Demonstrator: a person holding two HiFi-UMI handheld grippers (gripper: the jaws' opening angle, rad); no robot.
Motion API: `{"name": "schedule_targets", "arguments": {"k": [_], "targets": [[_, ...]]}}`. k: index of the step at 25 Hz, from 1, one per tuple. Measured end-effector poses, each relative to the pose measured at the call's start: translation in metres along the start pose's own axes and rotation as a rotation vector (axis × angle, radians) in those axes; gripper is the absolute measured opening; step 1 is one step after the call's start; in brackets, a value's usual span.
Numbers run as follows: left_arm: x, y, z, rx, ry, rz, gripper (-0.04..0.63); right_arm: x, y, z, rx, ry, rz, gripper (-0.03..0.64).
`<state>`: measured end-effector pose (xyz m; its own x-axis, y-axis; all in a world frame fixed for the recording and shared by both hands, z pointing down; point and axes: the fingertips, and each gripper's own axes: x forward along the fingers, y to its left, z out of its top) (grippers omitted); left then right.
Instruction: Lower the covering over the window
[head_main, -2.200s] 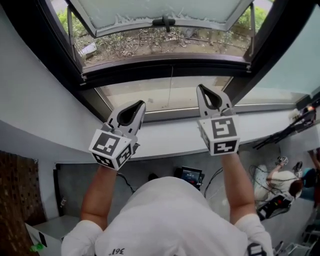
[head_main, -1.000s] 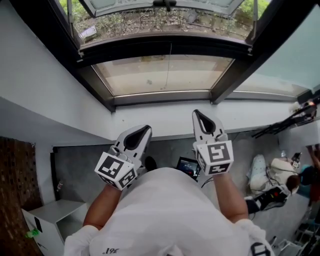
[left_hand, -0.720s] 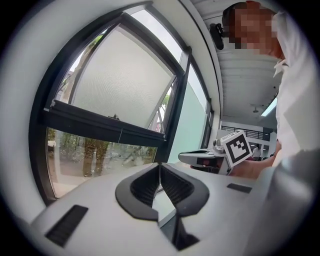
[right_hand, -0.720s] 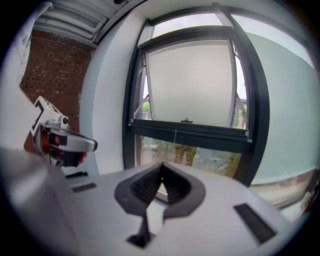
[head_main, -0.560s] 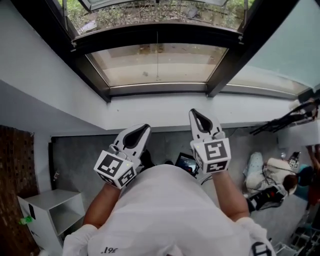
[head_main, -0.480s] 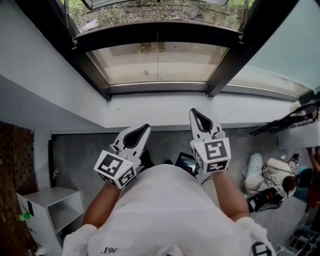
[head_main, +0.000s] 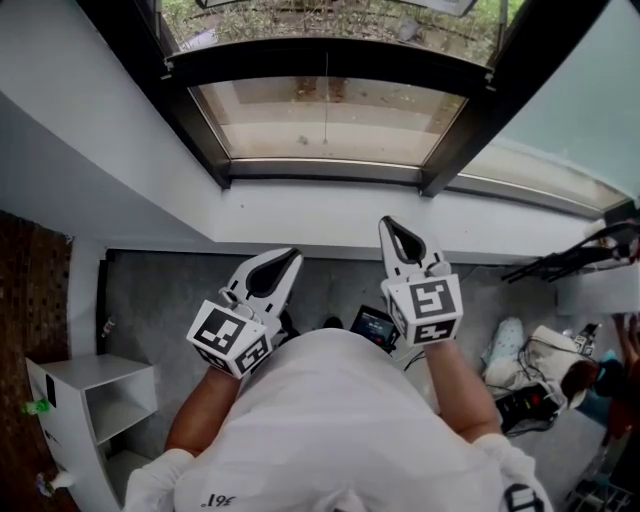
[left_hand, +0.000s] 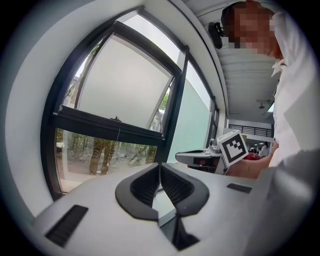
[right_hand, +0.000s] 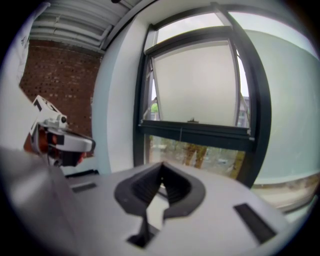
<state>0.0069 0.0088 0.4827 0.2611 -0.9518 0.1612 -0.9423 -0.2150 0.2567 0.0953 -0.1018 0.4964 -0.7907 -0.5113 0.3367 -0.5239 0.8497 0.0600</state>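
- Standing back from the window (head_main: 452, 145), the left gripper (left_hand: 160, 167) and right gripper (right_hand: 161, 177) are held side by side before the chest. Both are short of the white sill (head_main: 320, 215), and each has its jaws pressed together on nothing.
- The lower pane (head_main: 270, 120) is seen bare, with trees (left_hand: 100, 152) plain through it, and no covering is shown over it.
- Above the dark transom (head_main: 320, 58), the outward-tilted upper sash (left_hand: 125, 80) reads pale and opaque. Whether that is frosted glass or a shade cannot be told, and no roller is in view.
- A thin cord (head_main: 327, 105) is seen hanging from the transom down the middle of the lower pane, well apart from both grippers.
- Judged from this, the scene fits either grippers bound for the cord or grippers clear of it with only the upper opening shaded.
- Should the cord be the pull, the jaws would need to be parted before it is taken. It is best pinched deep between the ribbed pads and drawn straight along its own line, so that slipping and swinging against the glass are avoided.
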Motion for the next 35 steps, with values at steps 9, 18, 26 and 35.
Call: {"name": "schedule_targets", "arguments": {"k": [9, 18, 26, 35], "targets": [[-0.025, 0.009, 0.002, 0.008, 0.017, -0.027, 0.023, -0.001, 0.027, 0.003, 0.002, 0.012, -0.016, 0.021], [-0.039, 0.021, -0.001, 0.010, 0.035, -0.069, 0.023, 0.004, 0.049, 0.002, 0.015, 0.031, -0.046, 0.021], [-0.039, 0.021, 0.002, 0.018, 0.044, -0.095, 0.023, 0.004, 0.053, 0.007, 0.027, 0.042, -0.037, 0.020], [-0.040, 0.025, 0.006, 0.009, 0.048, -0.097, 0.023, 0.007, 0.049, 0.017, 0.022, 0.045, -0.044, 0.020]]}}
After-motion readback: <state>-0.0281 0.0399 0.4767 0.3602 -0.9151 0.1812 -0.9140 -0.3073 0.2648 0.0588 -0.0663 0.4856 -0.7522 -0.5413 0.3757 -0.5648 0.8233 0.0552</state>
